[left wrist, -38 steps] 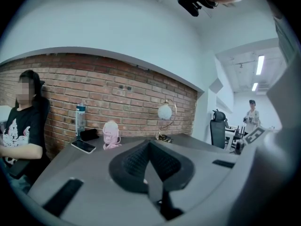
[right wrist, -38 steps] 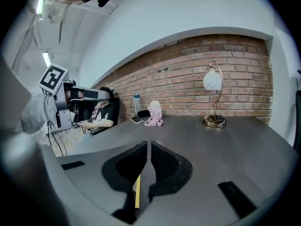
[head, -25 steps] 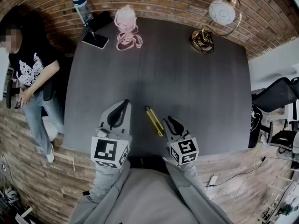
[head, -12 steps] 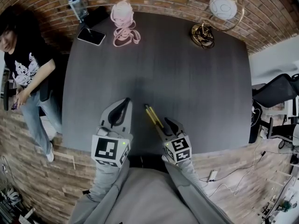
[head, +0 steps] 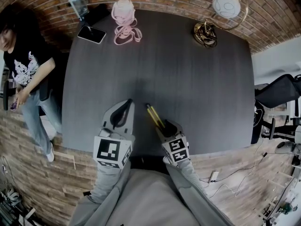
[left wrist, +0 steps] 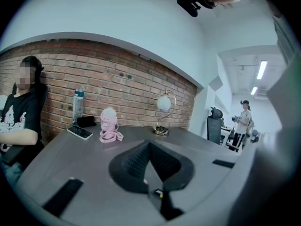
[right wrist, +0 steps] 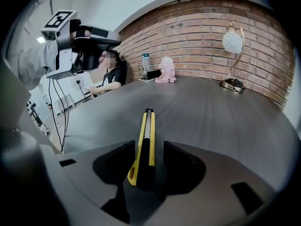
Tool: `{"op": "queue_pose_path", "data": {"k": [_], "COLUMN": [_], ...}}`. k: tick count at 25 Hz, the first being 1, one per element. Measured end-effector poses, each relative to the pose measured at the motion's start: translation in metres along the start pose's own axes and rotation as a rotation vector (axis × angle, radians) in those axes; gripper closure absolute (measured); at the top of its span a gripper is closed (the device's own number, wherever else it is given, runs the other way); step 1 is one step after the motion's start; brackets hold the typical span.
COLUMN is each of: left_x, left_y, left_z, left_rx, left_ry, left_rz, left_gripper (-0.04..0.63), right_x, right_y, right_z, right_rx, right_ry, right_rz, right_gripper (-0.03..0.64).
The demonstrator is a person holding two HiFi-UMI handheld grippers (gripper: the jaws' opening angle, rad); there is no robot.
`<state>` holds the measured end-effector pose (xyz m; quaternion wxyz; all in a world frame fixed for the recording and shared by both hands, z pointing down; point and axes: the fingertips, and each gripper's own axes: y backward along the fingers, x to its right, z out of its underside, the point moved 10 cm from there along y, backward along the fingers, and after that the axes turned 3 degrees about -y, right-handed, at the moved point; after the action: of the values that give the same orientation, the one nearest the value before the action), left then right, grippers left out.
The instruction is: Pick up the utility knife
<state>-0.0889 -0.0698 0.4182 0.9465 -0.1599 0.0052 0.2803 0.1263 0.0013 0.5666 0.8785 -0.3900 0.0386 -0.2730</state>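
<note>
The yellow and black utility knife [head: 153,116] lies flat on the dark grey table [head: 188,79] near its front edge, pointing away from me. My right gripper [head: 165,127] is lowered over the knife's near end. In the right gripper view the knife [right wrist: 146,138] runs between the two fingers, with a gap on each side. The jaws of the right gripper [right wrist: 148,146] are opening and the pads do not press on it. My left gripper [head: 123,108] hovers just left of the knife, shut and empty; in its own view the left gripper [left wrist: 149,145] shows its pads meeting at the tip.
At the table's far edge are a phone [head: 91,34], a water bottle [head: 77,0], a pink object with loops [head: 124,19] and a globe lamp [head: 225,6] with a coiled base [head: 204,36]. A person [head: 28,69] stands at the left side. An office chair [head: 277,95] is on the right.
My right gripper has come down and to the left from beside the knife to straddle its near end, and its jaws have spread wide. The left gripper has stayed put.
</note>
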Motion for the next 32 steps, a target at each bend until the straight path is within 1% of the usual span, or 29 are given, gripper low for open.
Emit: {"op": "queue_pose_path", "data": {"k": [6,13,17,20,32], "left_x": [0.0018,0.0008,0.001,0.0011,0.0022], "left_y": [-0.001,-0.0011,-0.0024,-0.0023,0.0004], "left_z": [0.0009,0.0011,0.0007,0.0006,-0.002], "left_rx": [-0.003,-0.003,0.0,0.004,0.011], "left_ry": [0.002,0.004,0.005,0.008,0.004], "left_rz": [-0.004,-0.013,-0.017,-0.024,-0.037], "left_gripper": [0.575,0.575,0.575,0.575,0.575], "right_x": [-0.0026,-0.0034,-0.0038,-0.0023,0.005], "right_y": [-0.0057,-0.0066,-0.0069,-0.0079,-0.0049], "right_z": [-0.0016,0.0,-0.0011,-0.0008,-0.0068], "right_rx": [-0.039,-0.046,-0.074,-0.078,-0.058], "right_ry": [0.061,0.098,0.115,0.104,0.047], "right_rz": [0.012,0.022,0.023,0.022,-0.013], "right_gripper": [0.434,0.434,0.439,0.476,0.488]}}
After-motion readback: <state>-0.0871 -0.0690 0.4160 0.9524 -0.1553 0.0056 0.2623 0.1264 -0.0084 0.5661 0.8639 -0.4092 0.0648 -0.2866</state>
